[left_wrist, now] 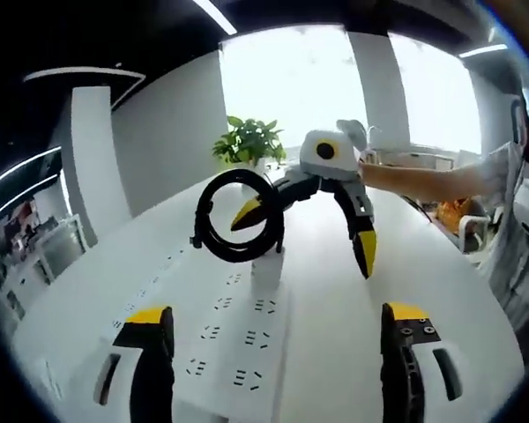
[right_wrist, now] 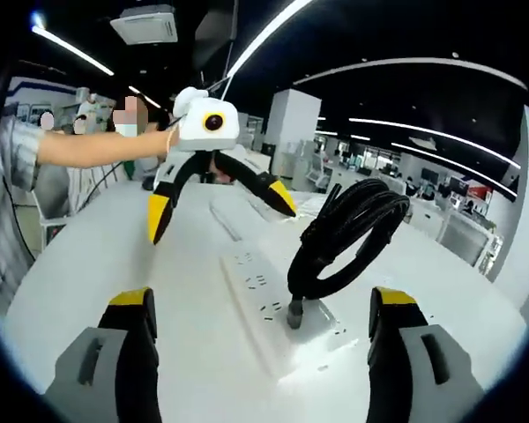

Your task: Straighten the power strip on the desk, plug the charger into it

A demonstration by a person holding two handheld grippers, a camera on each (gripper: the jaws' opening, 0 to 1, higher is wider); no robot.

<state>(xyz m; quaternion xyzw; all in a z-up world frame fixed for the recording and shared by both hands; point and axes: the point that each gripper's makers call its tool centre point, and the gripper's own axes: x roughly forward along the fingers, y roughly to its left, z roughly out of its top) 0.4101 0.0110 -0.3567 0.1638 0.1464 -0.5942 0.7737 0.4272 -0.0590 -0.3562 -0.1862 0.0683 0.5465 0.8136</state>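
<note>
A white power strip lies lengthwise on the white desk, running away from me; it is also in the right gripper view as the power strip. A white charger stands upright on its socket face, with its black cable coil looped above it. The same cable coil runs down to the charger. My left gripper is open above the strip's near end. My right gripper is open over the strip, just short of the charger. Opposite, the right gripper has one fingertip next to the coil, holding nothing. The left gripper also faces me, open.
A potted plant stands at the desk's far end before bright windows. A person's bare arm reaches in from the right. Chairs line the desk's right side. The desk has open surface right of the strip.
</note>
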